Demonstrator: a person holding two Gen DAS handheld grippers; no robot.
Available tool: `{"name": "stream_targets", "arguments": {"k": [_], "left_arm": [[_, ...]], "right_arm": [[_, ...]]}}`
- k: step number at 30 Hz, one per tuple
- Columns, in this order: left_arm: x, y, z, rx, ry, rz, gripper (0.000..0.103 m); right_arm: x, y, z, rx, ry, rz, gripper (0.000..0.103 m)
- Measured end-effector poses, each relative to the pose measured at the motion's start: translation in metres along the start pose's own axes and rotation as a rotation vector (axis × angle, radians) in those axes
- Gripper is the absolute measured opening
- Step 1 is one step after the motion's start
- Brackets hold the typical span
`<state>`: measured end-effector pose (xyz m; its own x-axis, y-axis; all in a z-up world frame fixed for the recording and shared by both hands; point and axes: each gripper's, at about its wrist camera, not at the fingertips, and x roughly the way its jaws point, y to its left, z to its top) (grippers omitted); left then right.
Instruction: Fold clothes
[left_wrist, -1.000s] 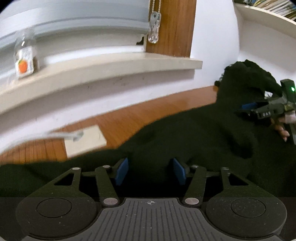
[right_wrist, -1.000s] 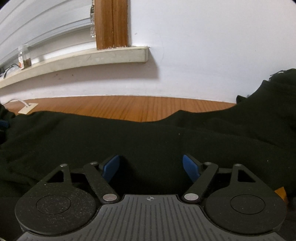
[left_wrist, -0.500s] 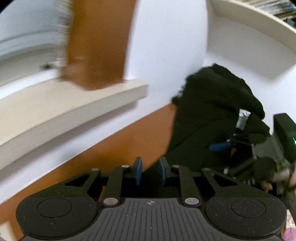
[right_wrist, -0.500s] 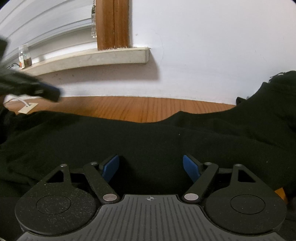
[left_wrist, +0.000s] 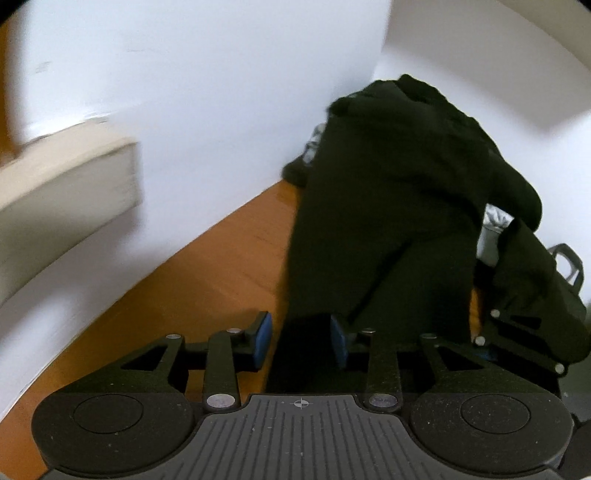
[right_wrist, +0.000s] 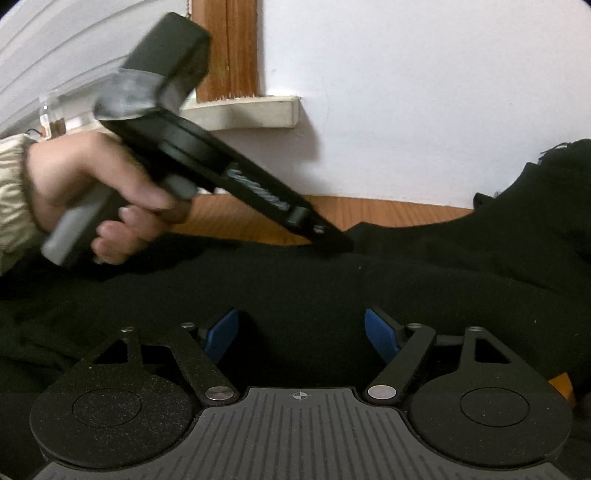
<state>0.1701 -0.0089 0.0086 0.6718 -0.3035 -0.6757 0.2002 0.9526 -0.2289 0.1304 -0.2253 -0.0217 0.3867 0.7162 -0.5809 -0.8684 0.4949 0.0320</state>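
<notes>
A black garment (right_wrist: 295, 280) lies spread over the wooden surface, heaped at the right end (left_wrist: 406, 166). My left gripper (left_wrist: 300, 340) points at that heap. A strip of the black cloth lies between its blue pads (left_wrist: 263, 338). The pads stand partly apart, and wood shows between the left pad and the cloth. In the right wrist view a hand (right_wrist: 92, 192) holds the left gripper (right_wrist: 332, 243), whose tip touches the cloth's far edge. My right gripper (right_wrist: 301, 332) rests low over the garment, wide open, nothing pinched.
An orange-brown wooden surface (left_wrist: 207, 280) runs up to a white wall. A cream ledge (right_wrist: 255, 110) juts out at the left with a small bottle (right_wrist: 50, 118) on it. Grey and white clothes (left_wrist: 495, 221) lie behind the black heap.
The left gripper swung right across the garment and came into the right wrist view. Its jaws closed on cloth half a second ago and now stand wider. The right gripper stayed put.
</notes>
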Motion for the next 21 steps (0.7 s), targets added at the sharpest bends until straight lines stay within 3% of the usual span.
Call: {"name": "stream_targets", "arguments": {"k": [1,3,6,11,16,17,21], "left_arm": [[0.004,-0.001,0.002,0.007,0.005,-0.004,0.019],[0.003,-0.008,0.006,0.05,0.008,0.013,0.005],[-0.004,-0.02,0.015,0.133,-0.009,0.056,0.003],[-0.048,-0.048,0.039,0.284,-0.224,0.287,0.003],[-0.044,-0.057,0.039,0.337,-0.17,0.312,0.003],[-0.044,-0.056,0.037,0.332,-0.176,0.317,0.003],[-0.059,-0.046,0.036,0.252,-0.306,0.409,0.003]], "right_arm": [[0.0,0.0,0.0,0.002,-0.001,0.001,0.075],[0.001,-0.001,0.0,0.006,0.003,0.004,0.075],[0.001,-0.002,0.0,0.005,0.006,0.007,0.075],[0.003,-0.003,0.001,0.005,0.013,0.026,0.074],[0.005,-0.001,0.002,-0.01,0.017,0.025,0.073],[0.004,-0.002,0.002,-0.007,0.015,0.027,0.068],[0.003,-0.003,0.001,-0.004,0.011,0.03,0.063]]}}
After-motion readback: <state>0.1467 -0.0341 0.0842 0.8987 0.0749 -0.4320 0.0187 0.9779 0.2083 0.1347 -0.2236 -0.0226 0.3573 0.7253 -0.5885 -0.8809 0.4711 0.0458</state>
